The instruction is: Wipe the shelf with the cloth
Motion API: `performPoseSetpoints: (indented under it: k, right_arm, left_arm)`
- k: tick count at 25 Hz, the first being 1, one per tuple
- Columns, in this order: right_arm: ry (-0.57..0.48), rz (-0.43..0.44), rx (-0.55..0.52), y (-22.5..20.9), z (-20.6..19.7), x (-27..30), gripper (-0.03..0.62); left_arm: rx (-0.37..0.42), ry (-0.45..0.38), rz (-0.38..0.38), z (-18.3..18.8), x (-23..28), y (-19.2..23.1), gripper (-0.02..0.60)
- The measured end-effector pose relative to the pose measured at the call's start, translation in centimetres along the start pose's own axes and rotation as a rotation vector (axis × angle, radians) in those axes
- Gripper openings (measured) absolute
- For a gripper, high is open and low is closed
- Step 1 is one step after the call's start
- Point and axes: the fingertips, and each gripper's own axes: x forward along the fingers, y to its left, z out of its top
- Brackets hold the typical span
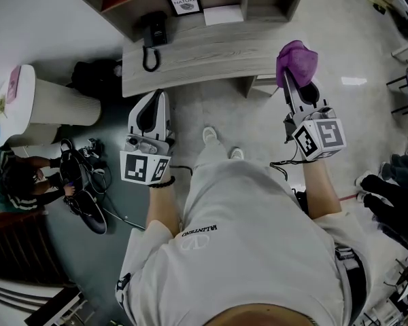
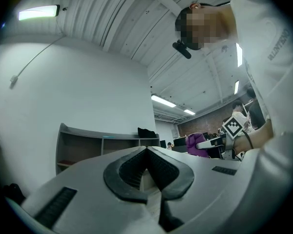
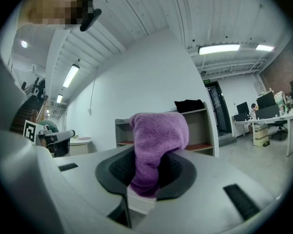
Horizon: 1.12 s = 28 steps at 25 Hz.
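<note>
The grey wooden shelf (image 1: 211, 54) stands ahead of me, its top carrying a black bag (image 1: 153, 32), a framed picture (image 1: 185, 2) and a white sheet (image 1: 223, 14). My right gripper (image 1: 290, 75) is shut on a purple cloth (image 1: 297, 60), held in the air just before the shelf's right end. In the right gripper view the cloth (image 3: 157, 140) bulges up from between the jaws of that gripper (image 3: 150, 167), and the shelf (image 3: 207, 128) lies beyond it. My left gripper (image 1: 153, 97) hangs shut and empty short of the shelf's left end; its own view shows the pads meeting (image 2: 146, 155).
A round white table (image 1: 44, 104) and a seated person (image 1: 17, 178) are at my left, with dark bags (image 1: 95, 77) on the floor by the shelf. Another person's dark sleeve (image 1: 394, 206) shows at the right. Office desks (image 3: 268, 115) stand far right.
</note>
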Motion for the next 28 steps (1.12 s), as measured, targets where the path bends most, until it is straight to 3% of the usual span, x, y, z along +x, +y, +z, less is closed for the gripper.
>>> performPoseSetpoints:
  k: [14,28]
  right_arm:
    - [0.017,-0.019,-0.04,-1.5,-0.2,7.9,0.08]
    - [0.01,0.006,-0.07,-1.5,0.9,23.6,0.08]
  left_arm:
    - [-0.035,-0.026,-0.023,-3.3,7.0,5.2,-0.002]
    - [-0.039,-0.017,-0.045,-6.8,17.4,15.9,-0.002]
